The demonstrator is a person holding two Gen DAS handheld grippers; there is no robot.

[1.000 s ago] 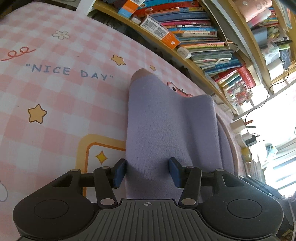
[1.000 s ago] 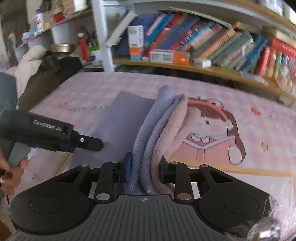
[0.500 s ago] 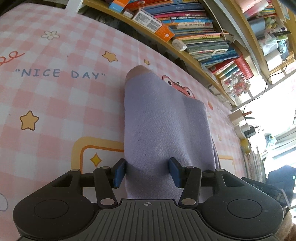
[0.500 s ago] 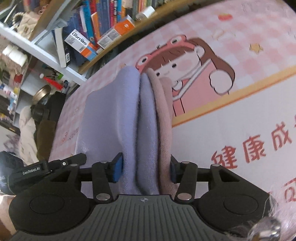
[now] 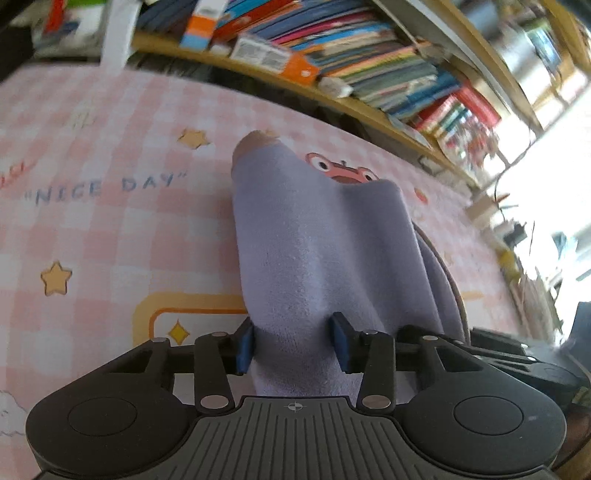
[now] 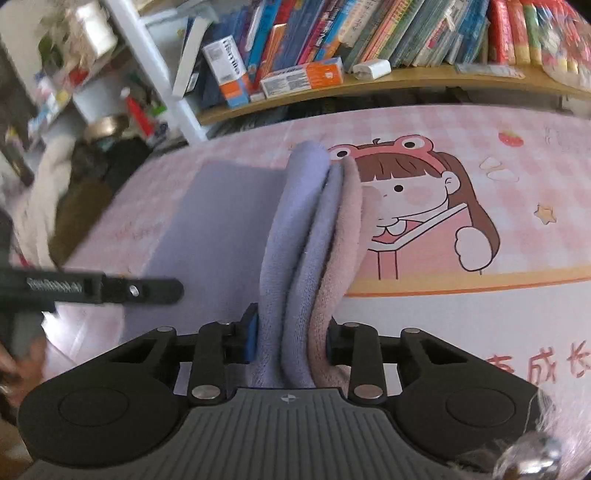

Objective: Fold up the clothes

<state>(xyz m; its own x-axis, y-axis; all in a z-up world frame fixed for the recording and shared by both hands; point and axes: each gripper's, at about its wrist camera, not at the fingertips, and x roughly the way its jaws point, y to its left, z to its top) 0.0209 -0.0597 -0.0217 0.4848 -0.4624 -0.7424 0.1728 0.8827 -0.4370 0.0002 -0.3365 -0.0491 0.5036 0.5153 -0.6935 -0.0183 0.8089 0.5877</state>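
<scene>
Both my grippers, left gripper and right gripper, clamp the lilac garment, bunched between jaws above the pink mat. Keep edges level, tension even.

Pink checked cartoon mat, wooden shelf of books, bright window on the right

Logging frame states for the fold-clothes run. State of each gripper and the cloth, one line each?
left gripper: shut on the lavender garment, fabric bunched between its fingers.
right gripper: shut on the lavender garment, gripping several stacked layers.
lavender garment: folded into layers, pinkish underside showing along the right edge, lifted at both held ends.
pink checked mat: lying flat under the garment.
</scene>
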